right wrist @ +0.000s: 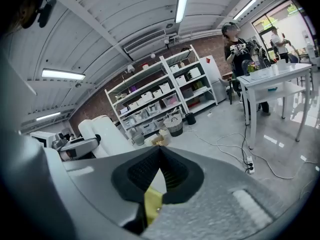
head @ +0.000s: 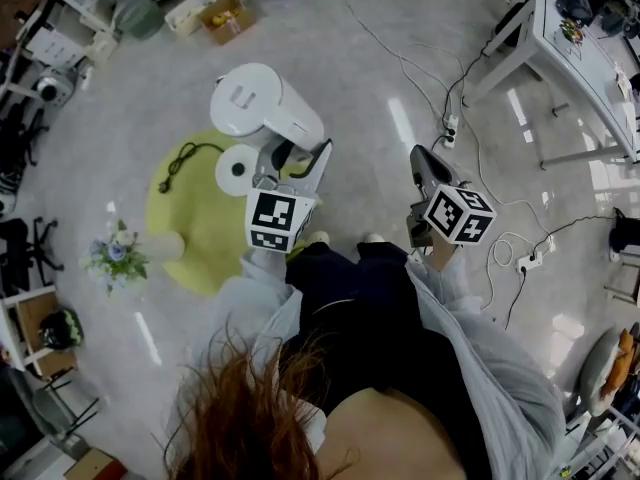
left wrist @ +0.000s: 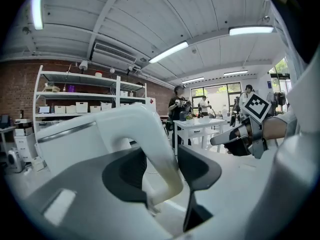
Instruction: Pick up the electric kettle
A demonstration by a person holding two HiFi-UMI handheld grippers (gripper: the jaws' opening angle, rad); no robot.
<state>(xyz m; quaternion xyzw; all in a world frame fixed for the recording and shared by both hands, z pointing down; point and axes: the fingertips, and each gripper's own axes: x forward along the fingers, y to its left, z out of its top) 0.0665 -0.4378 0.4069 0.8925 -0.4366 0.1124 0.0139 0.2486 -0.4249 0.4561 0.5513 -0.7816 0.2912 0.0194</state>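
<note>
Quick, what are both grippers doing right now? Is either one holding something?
Left gripper: closed on the kettle, by its handle.
Right gripper: closed, holding nothing.

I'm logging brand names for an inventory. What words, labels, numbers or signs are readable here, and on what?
No text can be read in any view.
Kettle: plain white, no brand or label shows.
Marker cubes: black-and-white square patterns only, no letters or digits.
Storage boxes on the shelves: any labels are too small to read.
Cardboard box: too blurred to read.
</note>
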